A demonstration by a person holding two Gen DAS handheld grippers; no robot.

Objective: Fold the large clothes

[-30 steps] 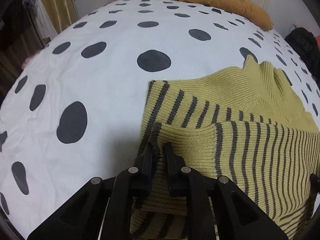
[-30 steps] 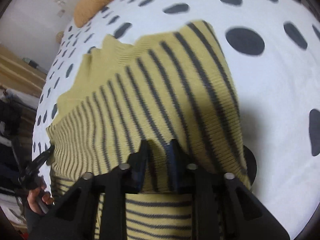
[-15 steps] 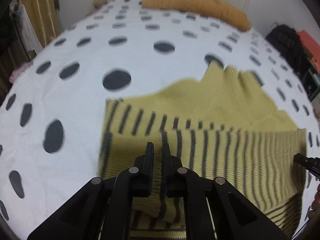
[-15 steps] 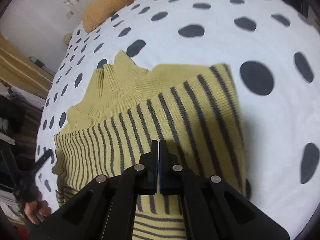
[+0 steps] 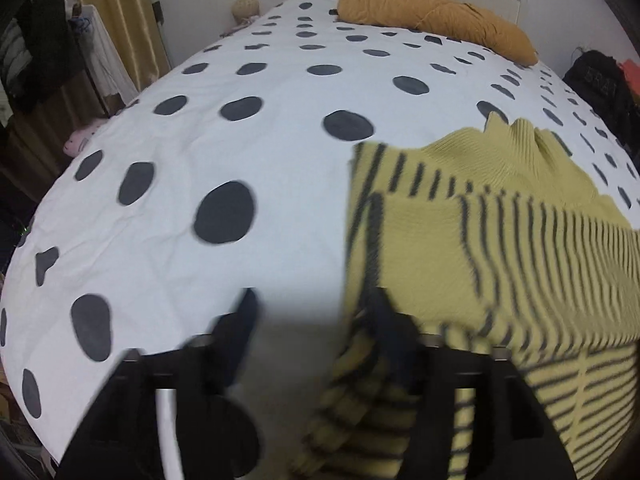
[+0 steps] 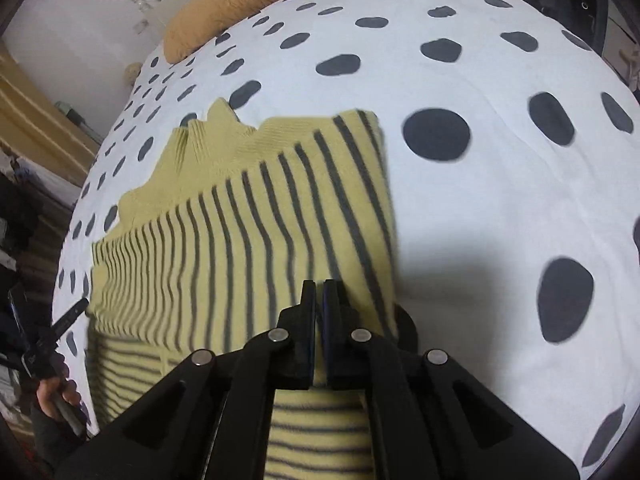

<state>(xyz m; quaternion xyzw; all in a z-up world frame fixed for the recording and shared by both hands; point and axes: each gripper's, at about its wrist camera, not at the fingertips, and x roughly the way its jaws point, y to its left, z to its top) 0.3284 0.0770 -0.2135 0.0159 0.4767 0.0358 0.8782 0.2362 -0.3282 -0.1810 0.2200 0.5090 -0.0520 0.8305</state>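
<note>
Our spotted bed [image 6: 500,208] held the yellow striped sweater [image 6: 256,232], lying folded across its near side below an orange pillow [image 5: 436,20]. We had just been opening the left tongs [image 5: 312,320] with nothing between them, while the right tongs [image 6: 319,300] sat pressed together and empty above the stripes. We thought we should smooth the edges flat and even before folding again.

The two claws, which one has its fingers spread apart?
The left claw: its fingers have just opened wide beside the striped sweater. The right claw is pinched shut.
</note>
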